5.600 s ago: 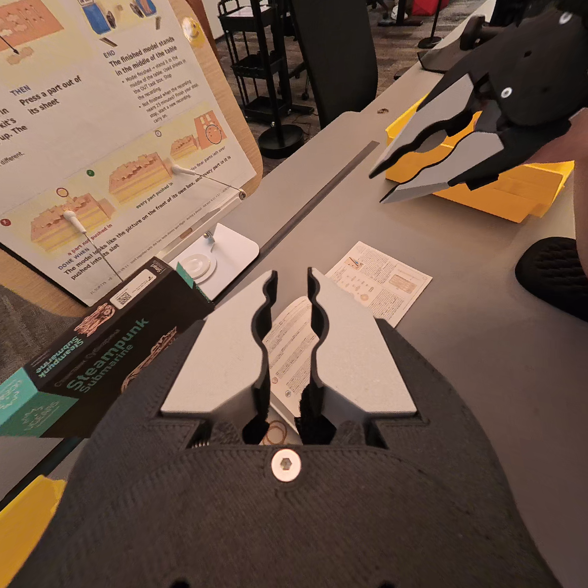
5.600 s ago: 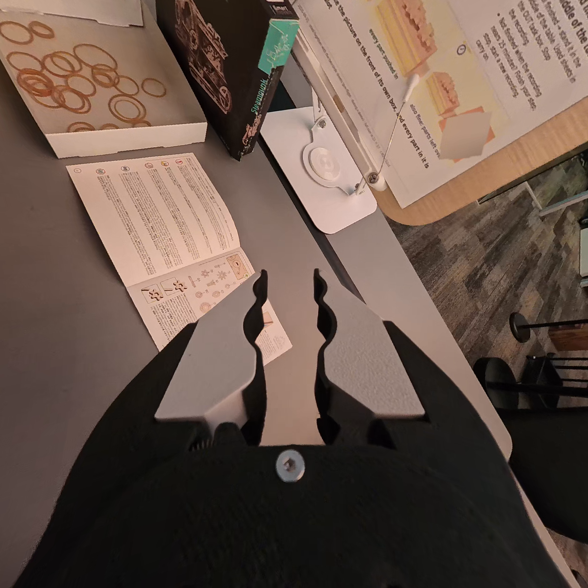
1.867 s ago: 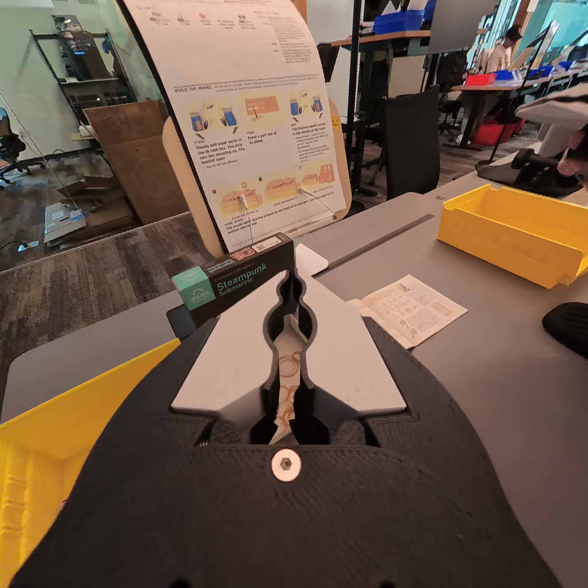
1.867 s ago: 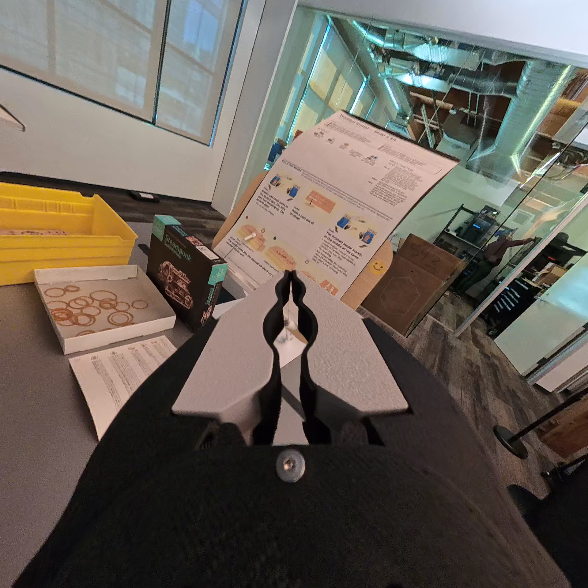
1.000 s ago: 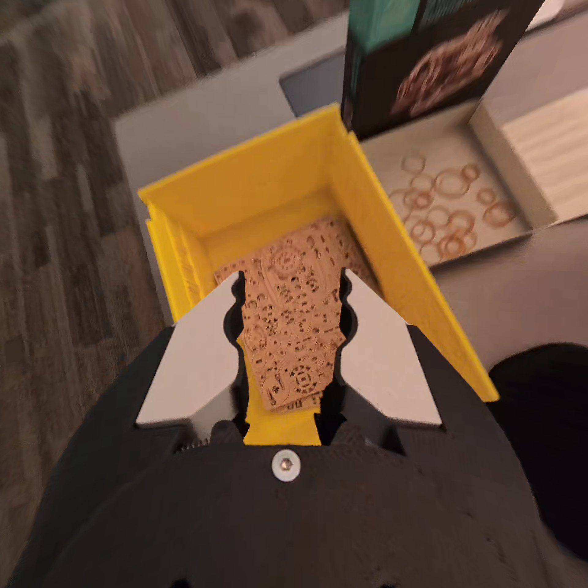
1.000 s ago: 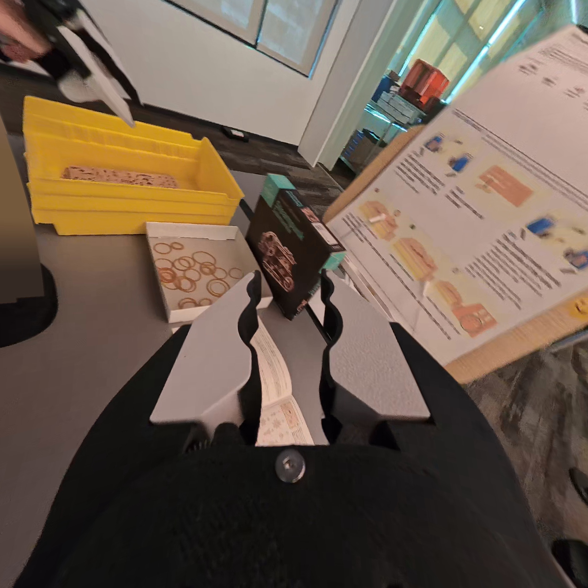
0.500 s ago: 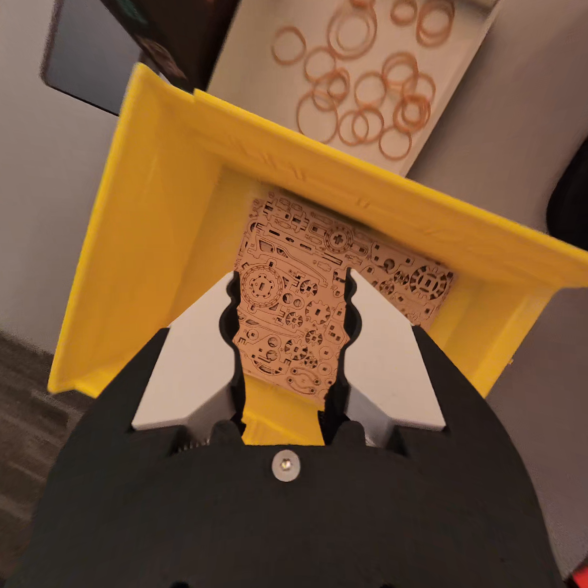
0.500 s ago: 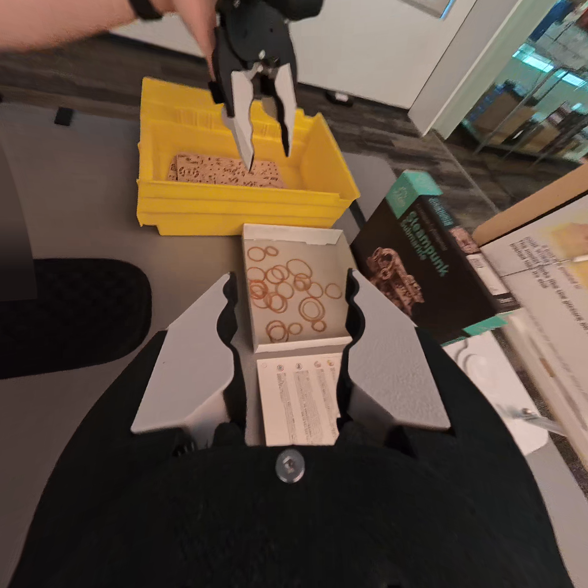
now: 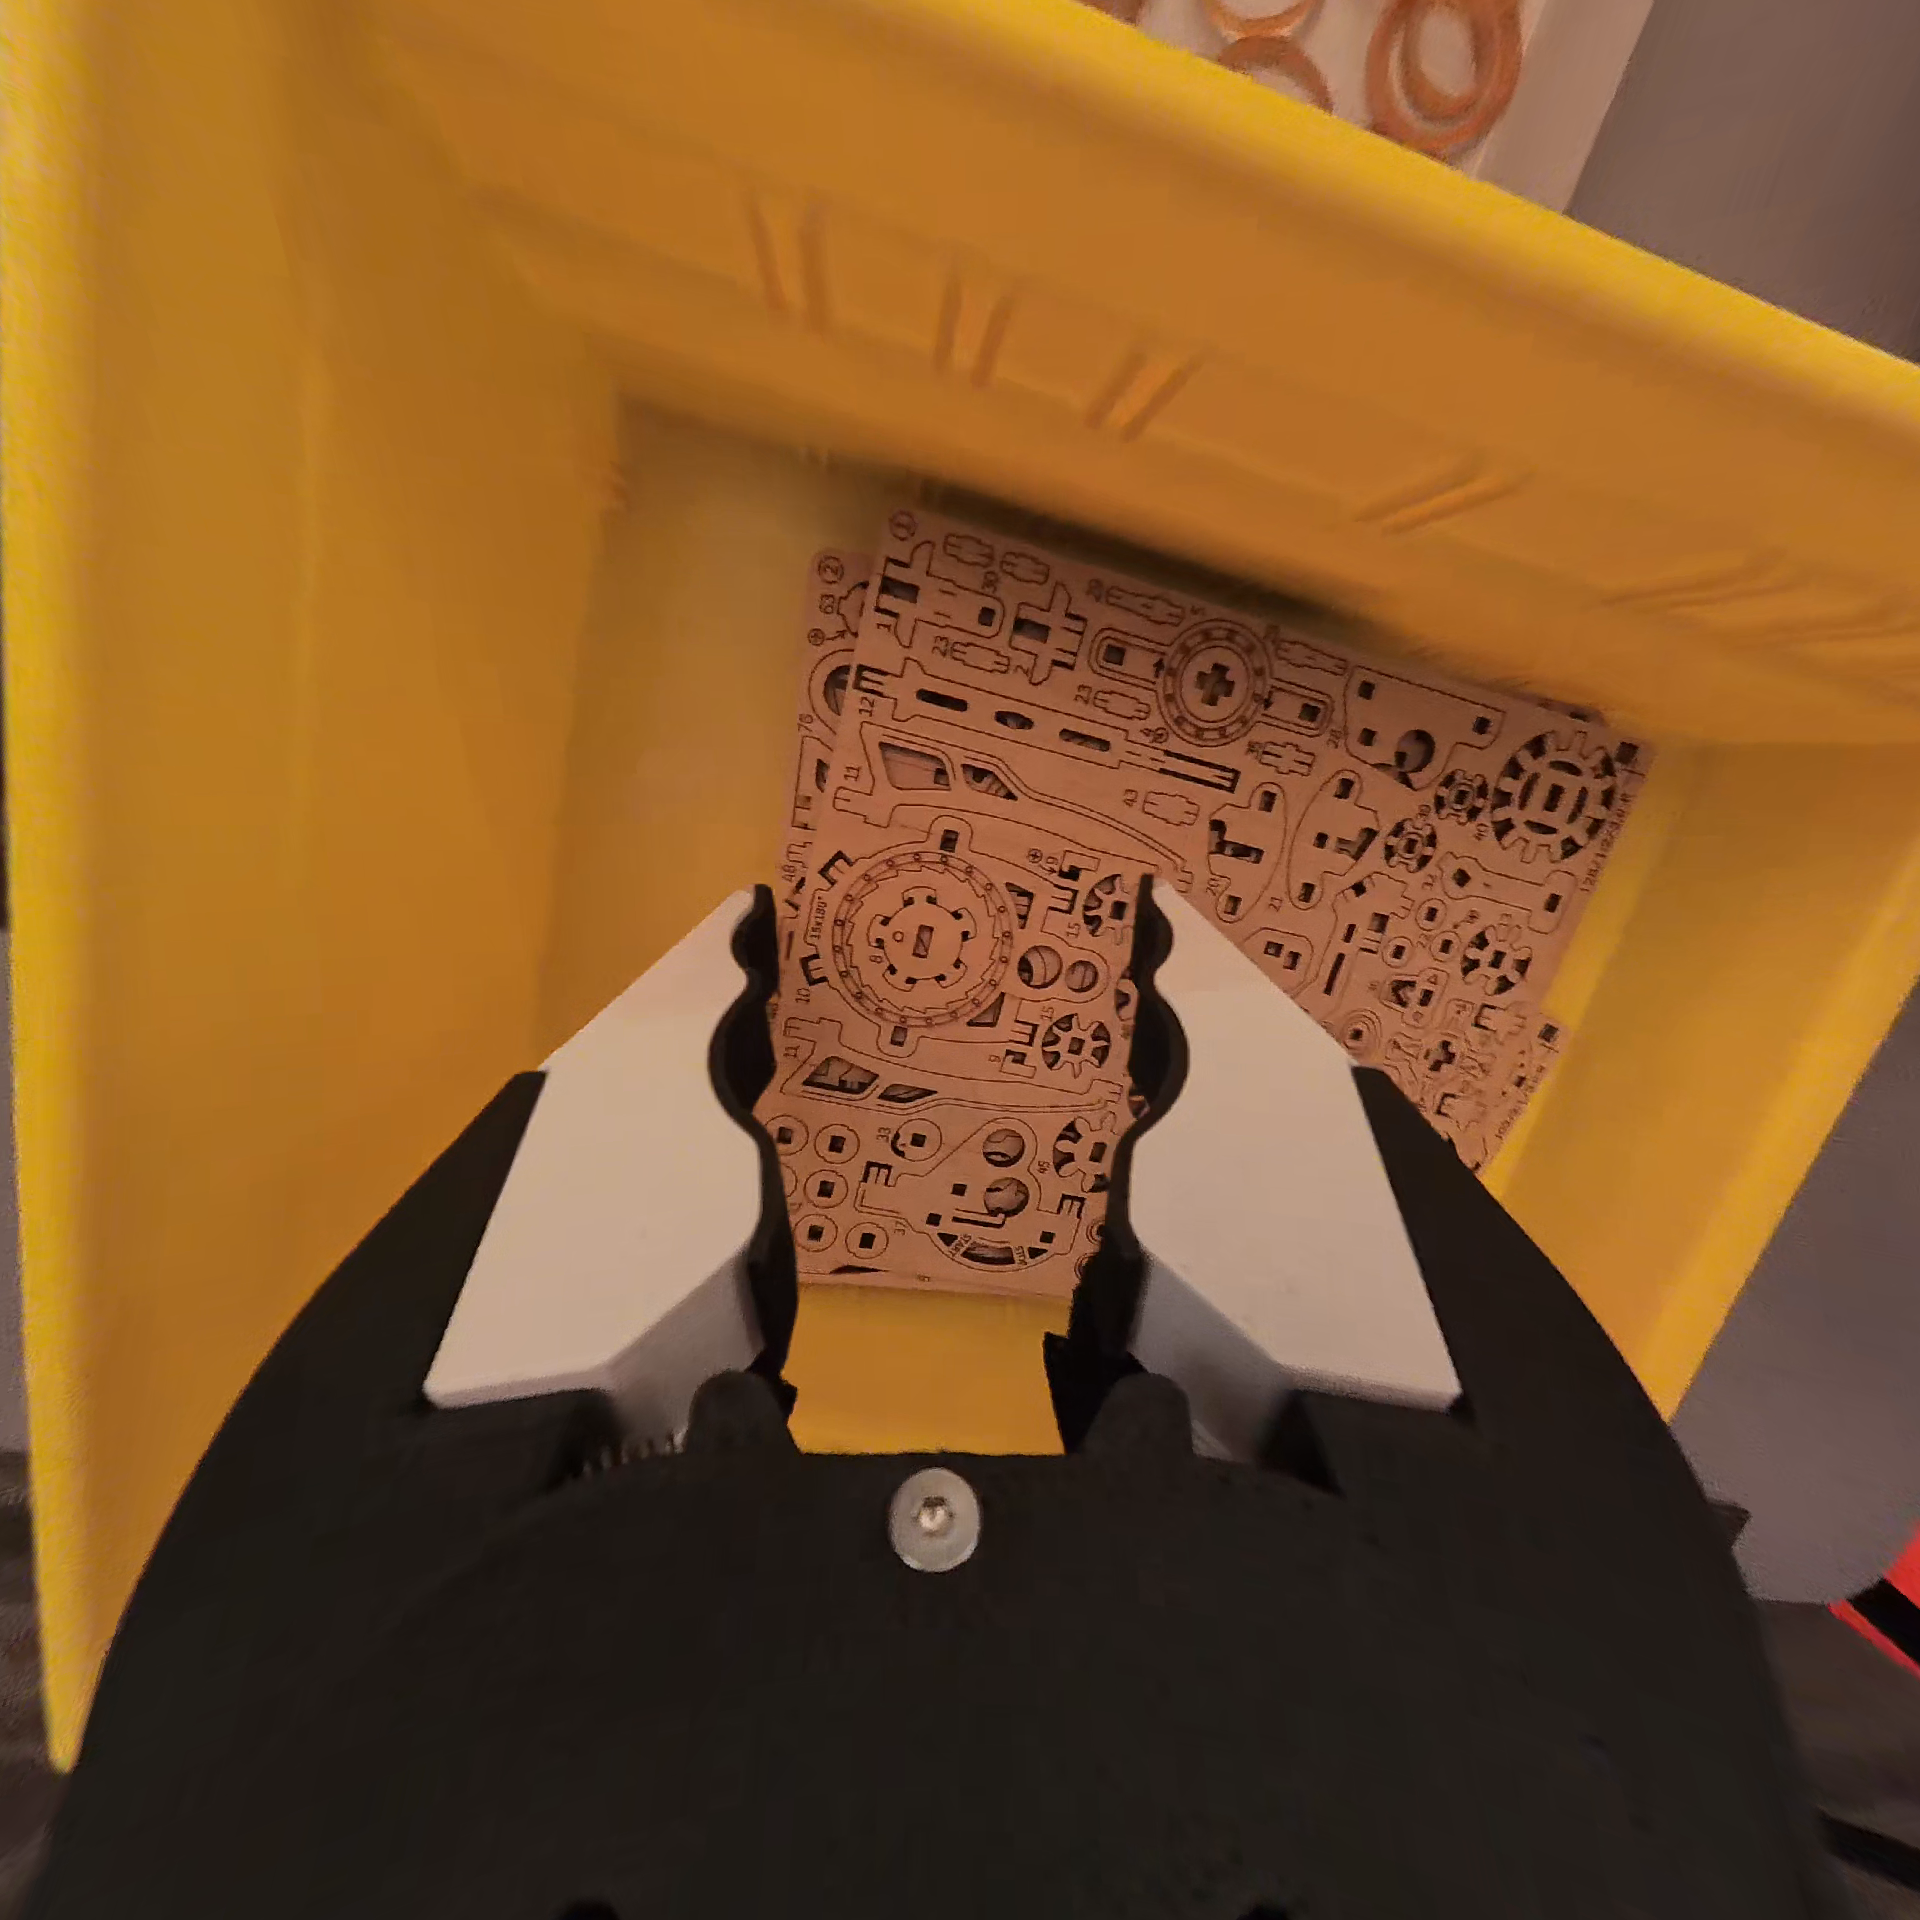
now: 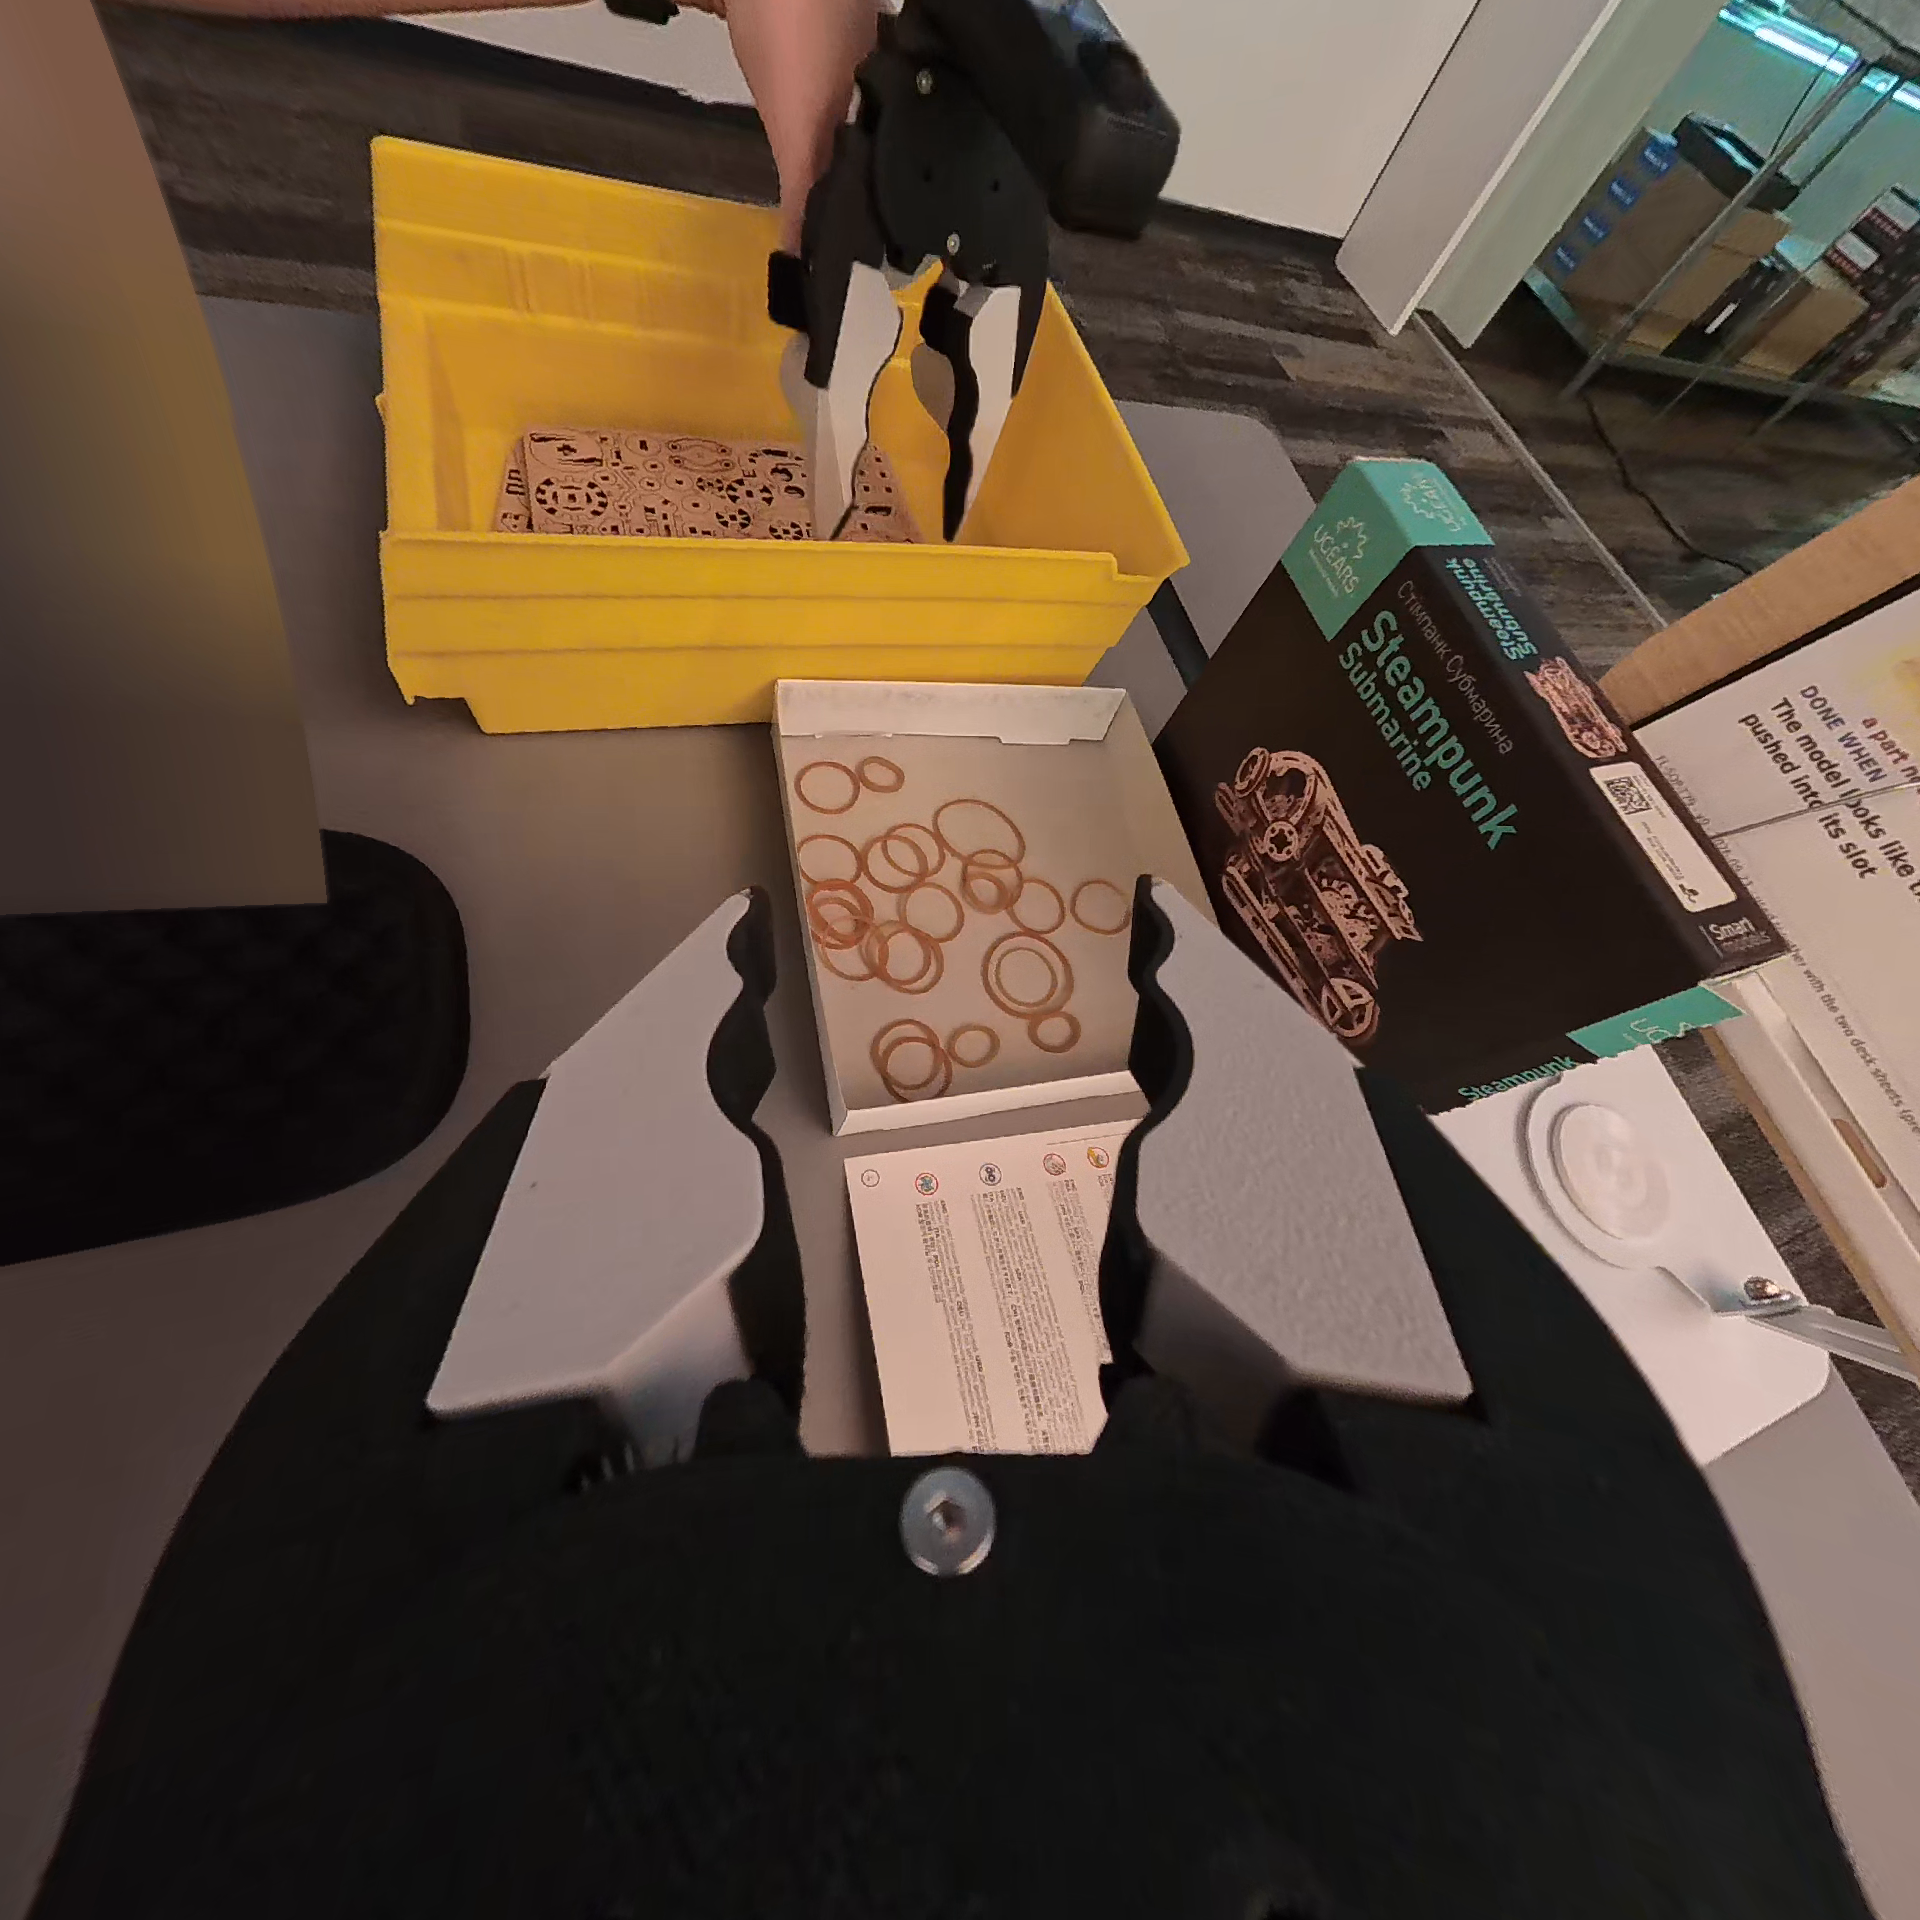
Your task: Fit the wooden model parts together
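A stack of laser-cut wooden part sheets point(image 9: 1195, 831) lies flat in the yellow bin point(image 9: 312, 623). My left gripper point(image 9: 951, 899) is open and empty, lowered into the bin just above the near end of the sheets. The right wrist view shows the same sheets point(image 10: 675, 488), the bin point(image 10: 748, 613) and the left gripper point(image 10: 894, 520) pointing down into it. My right gripper point(image 10: 943, 899) is open and empty, hovering above the grey table over a white tray of rubber bands point(image 10: 935, 904).
A folded instruction leaflet point(image 10: 987, 1299) lies in front of the tray. The dark model kit box point(image 10: 1455, 790) leans at the right against an instruction board point(image 10: 1849, 831) on a white stand point(image 10: 1621, 1226). A black pad point(image 10: 208, 1039) lies at the left. One gripper's finger ends stand about 30 centimeters off the other's.
My left gripper has swung from the table over to the yellow bin, opened and dropped in close over the sheets. My right gripper has opened and turned toward the rubber band tray.
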A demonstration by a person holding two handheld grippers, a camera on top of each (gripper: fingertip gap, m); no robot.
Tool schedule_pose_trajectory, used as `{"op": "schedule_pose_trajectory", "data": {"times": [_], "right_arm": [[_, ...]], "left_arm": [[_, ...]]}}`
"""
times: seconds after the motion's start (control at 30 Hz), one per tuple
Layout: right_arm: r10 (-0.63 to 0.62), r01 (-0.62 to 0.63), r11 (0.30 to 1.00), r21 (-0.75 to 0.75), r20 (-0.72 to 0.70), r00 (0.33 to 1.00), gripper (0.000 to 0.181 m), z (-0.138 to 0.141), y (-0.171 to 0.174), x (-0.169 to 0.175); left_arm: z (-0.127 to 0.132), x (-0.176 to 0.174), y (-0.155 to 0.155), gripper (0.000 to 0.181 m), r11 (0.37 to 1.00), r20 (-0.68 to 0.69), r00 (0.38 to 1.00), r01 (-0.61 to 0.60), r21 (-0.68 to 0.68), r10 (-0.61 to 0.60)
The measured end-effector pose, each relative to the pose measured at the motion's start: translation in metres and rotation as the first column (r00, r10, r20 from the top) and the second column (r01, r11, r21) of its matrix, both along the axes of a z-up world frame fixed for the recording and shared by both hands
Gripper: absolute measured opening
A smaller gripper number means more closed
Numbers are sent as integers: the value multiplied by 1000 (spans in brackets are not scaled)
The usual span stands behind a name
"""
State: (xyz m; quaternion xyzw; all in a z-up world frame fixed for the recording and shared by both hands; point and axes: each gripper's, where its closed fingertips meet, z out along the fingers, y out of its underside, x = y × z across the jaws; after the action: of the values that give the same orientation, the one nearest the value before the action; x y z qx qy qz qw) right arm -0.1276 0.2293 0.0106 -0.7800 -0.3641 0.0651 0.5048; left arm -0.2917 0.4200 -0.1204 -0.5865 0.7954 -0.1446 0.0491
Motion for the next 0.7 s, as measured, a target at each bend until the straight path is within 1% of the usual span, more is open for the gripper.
{"op": "schedule_pose_trajectory", "data": {"times": [0.13, 0.23, 0.33, 0.43, 0.7], "right_arm": [[-5, 5, 1000, -14, -12, 1000, 69, -2, 1, 3], [0, -1, 1000, -17, -30, 1000, 68, -2, 1, 3], [4, -4, 1000, -20, -44, 999, 67, -1, 2, 3], [4, -6, 1000, -24, -48, 999, 67, -2, 2, 3], [12, -14, 1000, -24, -73, 997, 67, 0, 1, 4]], "left_arm": [[0, -1, -3, 65, 996, -3, 1000, 27, -80, -27], [5, 2, -5, 66, 991, 11, 999, 36, -126, -35], [3, 1, -1, 66, 992, -18, 999, 36, -122, -38], [-2, 3, -4, 65, 990, -63, 996, 47, -136, -56], [-10, 13, -3, 65, 987, -105, 992, 49, -153, -65]]}}
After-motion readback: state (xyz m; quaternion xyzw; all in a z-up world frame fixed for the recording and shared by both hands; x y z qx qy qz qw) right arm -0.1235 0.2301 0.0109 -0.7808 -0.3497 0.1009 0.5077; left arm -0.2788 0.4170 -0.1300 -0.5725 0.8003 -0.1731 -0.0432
